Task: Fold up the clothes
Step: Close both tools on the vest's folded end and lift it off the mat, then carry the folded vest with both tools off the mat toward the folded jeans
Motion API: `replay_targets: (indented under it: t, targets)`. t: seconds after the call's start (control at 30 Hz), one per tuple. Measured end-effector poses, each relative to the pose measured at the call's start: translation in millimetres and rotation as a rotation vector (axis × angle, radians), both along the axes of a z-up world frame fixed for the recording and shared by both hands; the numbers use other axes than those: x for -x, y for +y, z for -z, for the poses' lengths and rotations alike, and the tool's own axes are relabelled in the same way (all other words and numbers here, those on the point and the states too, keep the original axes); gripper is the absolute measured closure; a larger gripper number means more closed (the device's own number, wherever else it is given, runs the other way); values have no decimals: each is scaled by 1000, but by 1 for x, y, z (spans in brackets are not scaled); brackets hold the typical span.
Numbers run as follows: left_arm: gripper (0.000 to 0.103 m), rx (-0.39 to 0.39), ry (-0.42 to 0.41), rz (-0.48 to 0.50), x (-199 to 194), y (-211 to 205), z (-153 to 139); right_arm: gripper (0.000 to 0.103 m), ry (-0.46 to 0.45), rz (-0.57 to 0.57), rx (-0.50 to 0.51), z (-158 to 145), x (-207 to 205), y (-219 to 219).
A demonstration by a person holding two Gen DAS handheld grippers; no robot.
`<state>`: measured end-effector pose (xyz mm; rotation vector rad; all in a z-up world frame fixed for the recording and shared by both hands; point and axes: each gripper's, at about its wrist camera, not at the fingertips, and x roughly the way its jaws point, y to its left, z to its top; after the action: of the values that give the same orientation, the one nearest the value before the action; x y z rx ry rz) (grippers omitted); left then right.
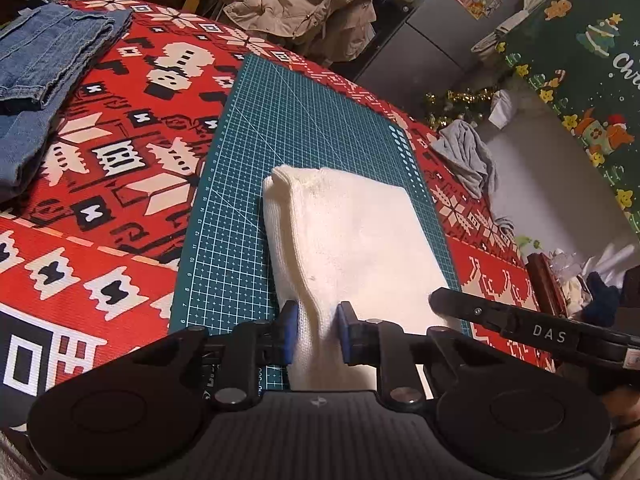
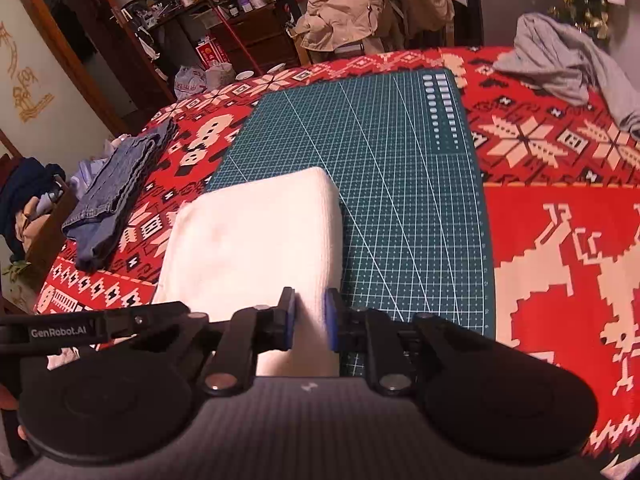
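Note:
A folded white knit garment (image 1: 360,240) (image 2: 256,240) lies on a green cutting mat (image 1: 304,120) (image 2: 400,160). My left gripper (image 1: 318,330) is at its near left corner, and the blue pads pinch a ridge of the white fabric between them. My right gripper (image 2: 310,322) grips the near right corner the same way, with a fold of the cloth squeezed between its pads. Each gripper's black body shows at the edge of the other's view. The near edge of the garment is hidden under both grippers.
The mat lies on a red patterned tablecloth (image 1: 100,200) (image 2: 560,240). Folded blue jeans (image 1: 40,72) (image 2: 116,196) sit on the table's left side. A crumpled grey garment (image 1: 468,152) (image 2: 568,64) lies at the far right. A beige jacket (image 1: 304,4) (image 2: 352,4) hangs beyond the table.

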<state>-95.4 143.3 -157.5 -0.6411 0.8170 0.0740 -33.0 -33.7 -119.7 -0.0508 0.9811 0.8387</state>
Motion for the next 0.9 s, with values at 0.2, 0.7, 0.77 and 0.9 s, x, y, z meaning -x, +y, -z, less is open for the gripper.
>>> replay_targets:
  t: [0.2, 0.7, 0.77, 0.9]
  targets:
    - [85, 20, -33, -37, 4, 18, -15, 89, -28, 6, 25, -16, 11, 16]
    - [85, -166, -149, -87, 4, 171, -84, 90, -116, 26, -53, -78, 21, 187]
    - [85, -178, -167, -97, 1, 204, -91, 90, -135, 25, -65, -85, 20, 223]
    - [86, -209, -185, -102, -11, 261, -96, 90, -138, 53, -98, -93, 15, 292]
